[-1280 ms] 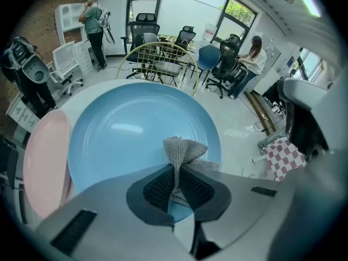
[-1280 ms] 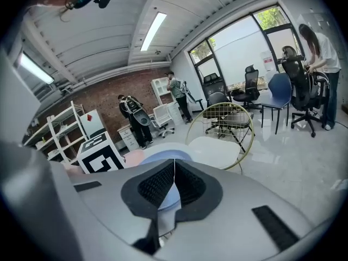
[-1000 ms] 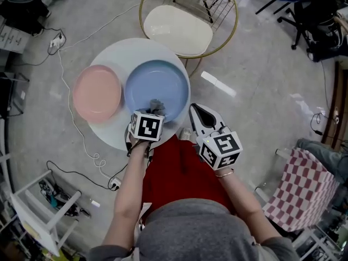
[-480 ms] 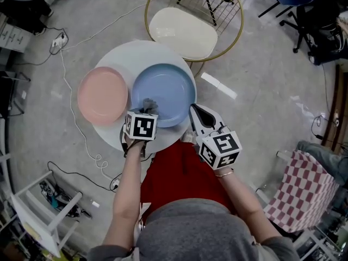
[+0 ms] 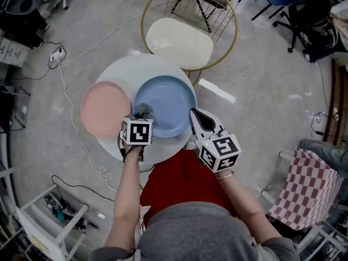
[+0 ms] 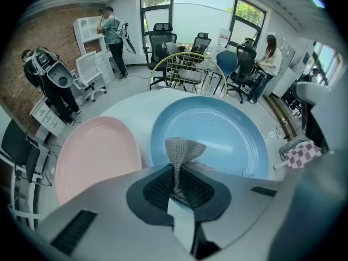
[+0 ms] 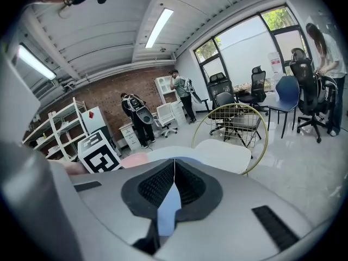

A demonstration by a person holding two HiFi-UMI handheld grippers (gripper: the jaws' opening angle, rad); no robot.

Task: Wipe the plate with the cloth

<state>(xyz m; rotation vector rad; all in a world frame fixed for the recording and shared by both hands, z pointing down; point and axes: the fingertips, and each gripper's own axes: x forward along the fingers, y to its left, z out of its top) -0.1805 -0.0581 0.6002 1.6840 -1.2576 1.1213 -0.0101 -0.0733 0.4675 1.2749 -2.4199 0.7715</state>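
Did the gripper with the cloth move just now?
Yes. The left gripper, shut on the cloth, slid left across the blue plate toward the pink plate.

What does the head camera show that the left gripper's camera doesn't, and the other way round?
Only the head view: the person's forearms and the marker cube on the left gripper. Only the left gripper view: its jaws shut on the grey cloth, plus windows and people standing. Both: the cloth by the blue plate, the pink plate, the white table, the gold-framed chair.
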